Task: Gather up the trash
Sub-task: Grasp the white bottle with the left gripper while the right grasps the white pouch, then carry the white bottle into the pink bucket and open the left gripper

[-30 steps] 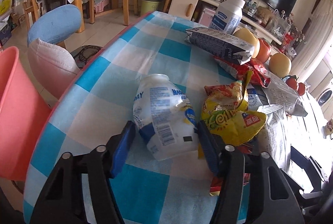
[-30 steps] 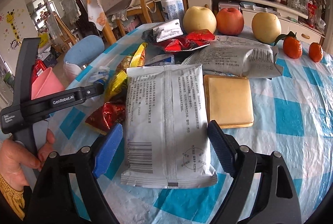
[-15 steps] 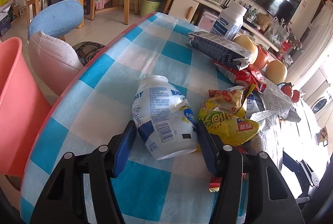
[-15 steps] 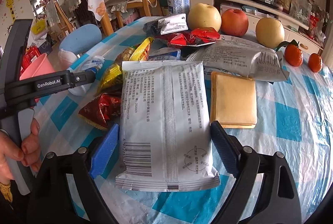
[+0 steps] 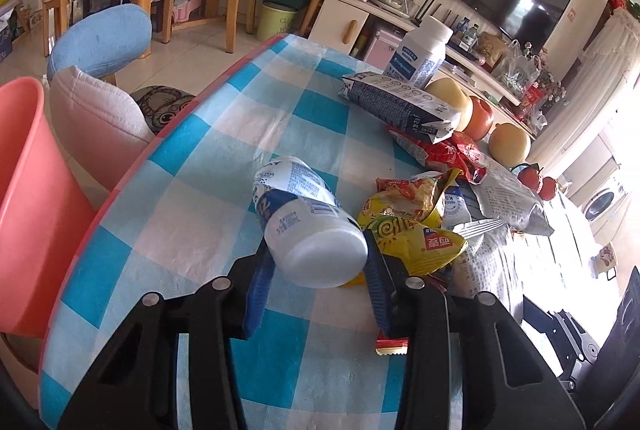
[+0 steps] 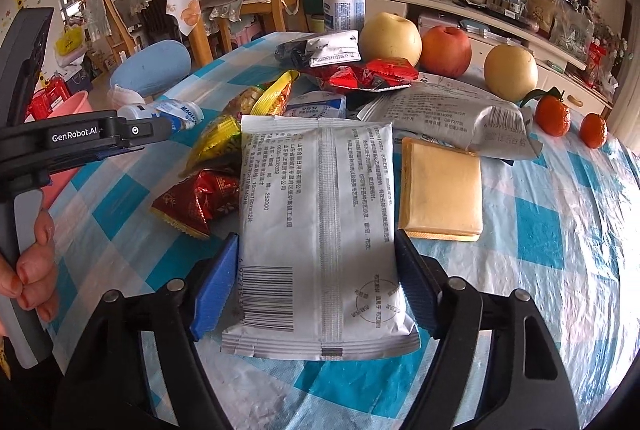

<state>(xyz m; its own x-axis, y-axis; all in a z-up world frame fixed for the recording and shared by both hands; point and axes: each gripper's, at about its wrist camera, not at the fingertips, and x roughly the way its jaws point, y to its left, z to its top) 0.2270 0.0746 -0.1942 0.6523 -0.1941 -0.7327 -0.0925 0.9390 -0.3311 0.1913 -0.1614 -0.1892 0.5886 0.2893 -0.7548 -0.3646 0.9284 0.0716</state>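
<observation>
While the left gripper closes its jaws on the base of the white bottle, whose long axis runs straight ahead over the checked table, the pink bin stands to its left. The right gripper is closing too, its pads at the silver packet, which lies lengthwise between them.

A: What colour is the tablecloth?
B: Blue and white checks, with a red edge.

A: And the bottle?
B: White, with a blue band and small dark print.

A: The bucket beside the table?
B: Salmon pink, plain.

A: The big packet?
B: Silver-white with black print and a black barcode. The flat pack next to it is tan yellow.

A: The wrappers?
B: 1 yellow wrapper with green and red marks, 1 dark red foil wrapper edged in gold.

A: Fruit?
B: 2 pale yellow pears, 1 red apple, 2 orange tangerines.

A: The gripper pads?
B: Blue, on black frames.
</observation>
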